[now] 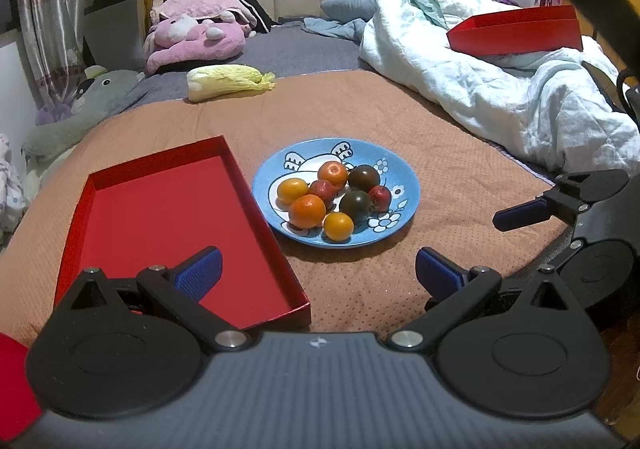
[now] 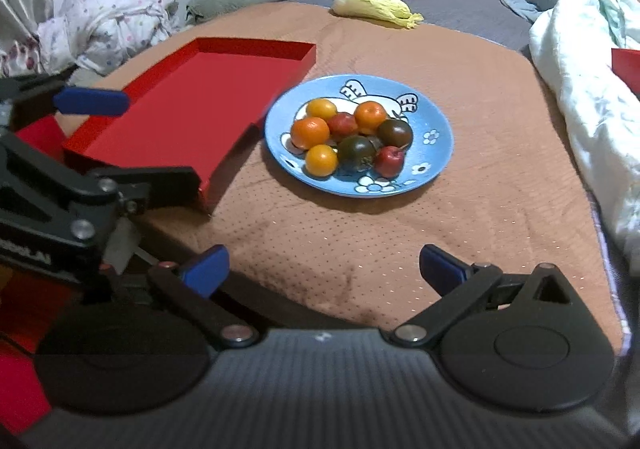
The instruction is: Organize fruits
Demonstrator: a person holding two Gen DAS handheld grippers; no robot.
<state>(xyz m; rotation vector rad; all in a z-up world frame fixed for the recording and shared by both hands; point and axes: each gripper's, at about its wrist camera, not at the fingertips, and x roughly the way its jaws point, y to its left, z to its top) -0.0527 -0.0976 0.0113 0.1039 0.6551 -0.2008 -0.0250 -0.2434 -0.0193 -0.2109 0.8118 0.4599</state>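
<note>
From the left wrist, the left gripper (image 1: 318, 267) holds its fingers wide apart, empty, above the red tray (image 1: 168, 225) and the blue plate (image 1: 404, 177) of fruits (image 1: 334, 195) on the bed (image 1: 460, 153). From the right wrist, the right gripper (image 2: 324, 267) spreads empty fingers near that plate; the darkest fruits are perhaps tomatoes.

Both grippers — left gripper (image 1: 318, 269), right gripper (image 2: 324, 269) — agape, apparently empty
</note>
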